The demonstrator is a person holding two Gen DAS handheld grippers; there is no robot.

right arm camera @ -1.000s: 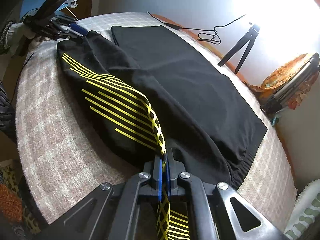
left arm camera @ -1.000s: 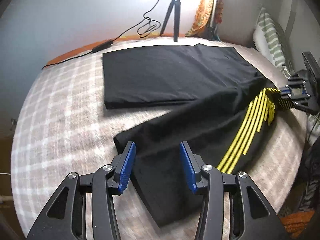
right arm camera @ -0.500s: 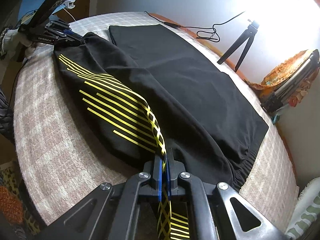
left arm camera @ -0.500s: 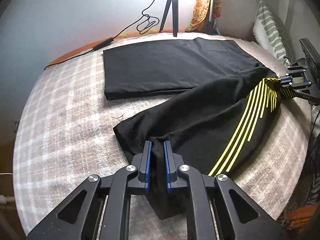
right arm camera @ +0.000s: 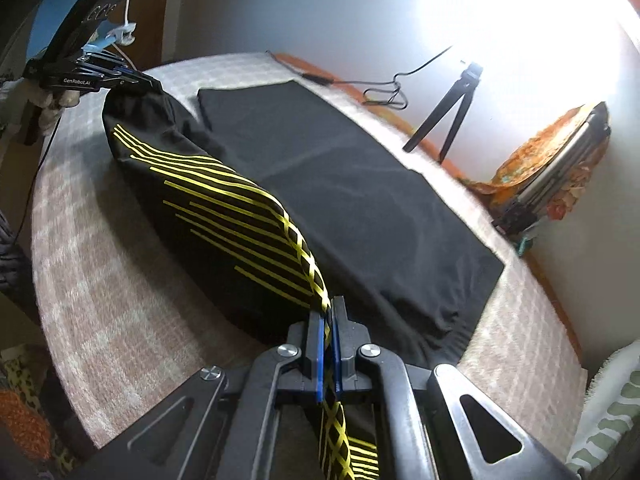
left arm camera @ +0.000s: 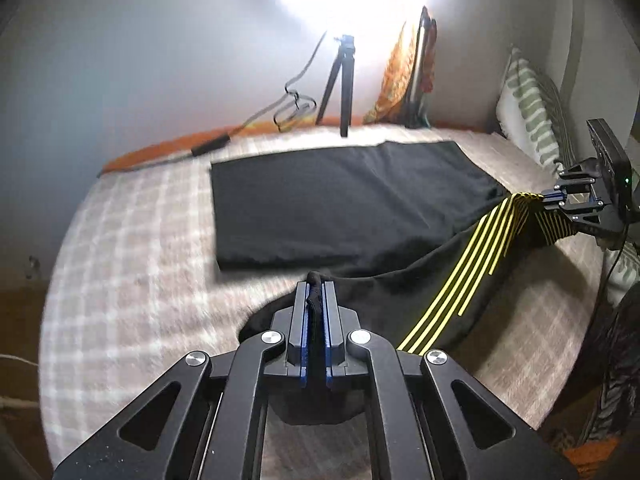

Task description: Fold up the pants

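With both ends pinched, the near trouser leg hangs slung between the two tools! Closest in, the left tool (left arm camera: 315, 296) is clenched on a bunched black hem of the pants (left arm camera: 360, 208), cloth squeezed up between its blue pads. From there the leg runs away to that tool's right, sagging onto the bed (left arm camera: 132, 240), its yellow stripes (left arm camera: 472, 264) climbing toward the right tool (left arm camera: 554, 198), which grips the waist end. Over on the right wrist view it's the same story mirrored: the right tool (right arm camera: 328, 320) is clamped on the striped fabric, and the leg stretches off ahead and to its left to the left tool (right arm camera: 154, 84).

So the long axis of this leg lies straight along the line joining the tools, each one holding an end. Beyond it, farther from both, the other leg lies flat and smooth across the bed. My read: the held leg has to travel forward, sideways to its own length, to land on the flat one. Past that, a tripod (left arm camera: 340, 84) stands by the wall.
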